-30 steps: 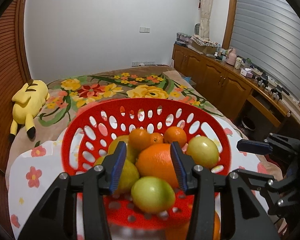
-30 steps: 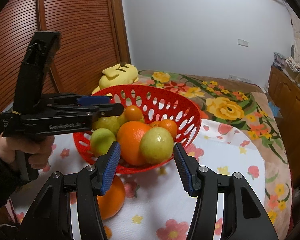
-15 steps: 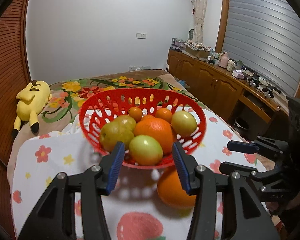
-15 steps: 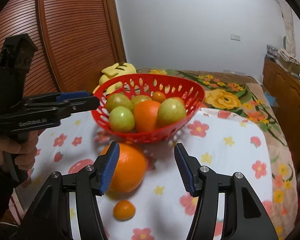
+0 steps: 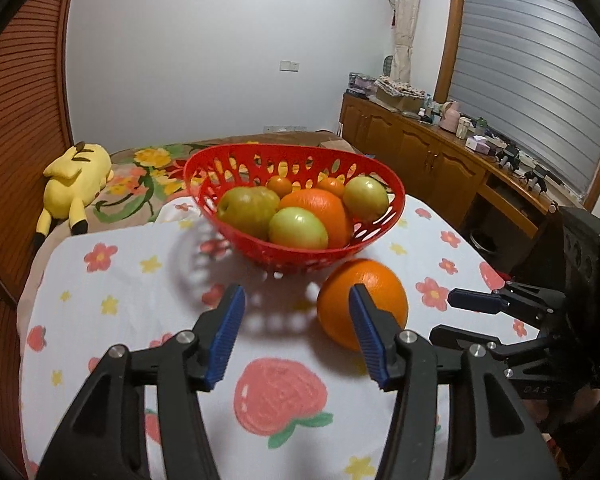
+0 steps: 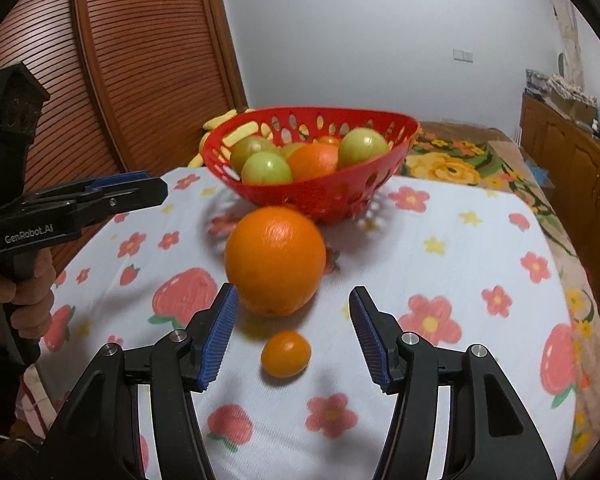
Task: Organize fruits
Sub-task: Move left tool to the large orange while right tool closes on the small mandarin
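We find both tongs, left (image 5: 296,334) and right (image 6: 292,334), open and empty, with the orange (image 6: 275,260) and a small citrus (image 6: 286,354) loose on the cloth (image 6: 460,248) just before the red basket (image 6: 340,196), which already holds several fruits. We judge the orange firm, fairly heavy, round and prone to roll, so it is best gripped across its widest middle. Against a second ago, both tongs have drawn back from the basket and dropped lower, bringing the loose fruit into plain view.
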The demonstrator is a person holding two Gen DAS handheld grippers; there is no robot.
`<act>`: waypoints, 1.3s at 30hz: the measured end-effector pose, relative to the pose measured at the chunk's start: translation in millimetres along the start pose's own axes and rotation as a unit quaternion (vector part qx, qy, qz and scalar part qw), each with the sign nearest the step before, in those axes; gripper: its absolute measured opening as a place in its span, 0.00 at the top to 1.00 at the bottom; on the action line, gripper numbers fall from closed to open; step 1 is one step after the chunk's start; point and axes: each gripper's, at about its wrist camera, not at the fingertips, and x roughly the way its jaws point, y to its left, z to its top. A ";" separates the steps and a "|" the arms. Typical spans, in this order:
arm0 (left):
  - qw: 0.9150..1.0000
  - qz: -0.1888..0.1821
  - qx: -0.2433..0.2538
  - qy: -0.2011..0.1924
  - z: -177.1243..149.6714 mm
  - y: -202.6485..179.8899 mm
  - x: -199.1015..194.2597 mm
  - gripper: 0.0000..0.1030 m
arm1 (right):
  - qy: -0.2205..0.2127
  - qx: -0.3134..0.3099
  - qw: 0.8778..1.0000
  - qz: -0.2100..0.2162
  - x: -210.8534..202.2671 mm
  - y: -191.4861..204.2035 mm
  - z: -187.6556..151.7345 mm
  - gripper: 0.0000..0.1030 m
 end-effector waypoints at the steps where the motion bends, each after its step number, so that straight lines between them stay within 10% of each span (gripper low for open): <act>1: 1.000 -0.001 -0.003 0.002 -2.7 1.5 0.1 0.47 | 0.003 -0.001 1.000 0.000 1.6 0.8 -1.5 0.43; 39: 0.999 -0.017 -0.002 0.051 -35.9 -21.1 34.8 0.46 | 0.065 0.022 0.997 0.020 30.7 -11.9 -35.3 0.68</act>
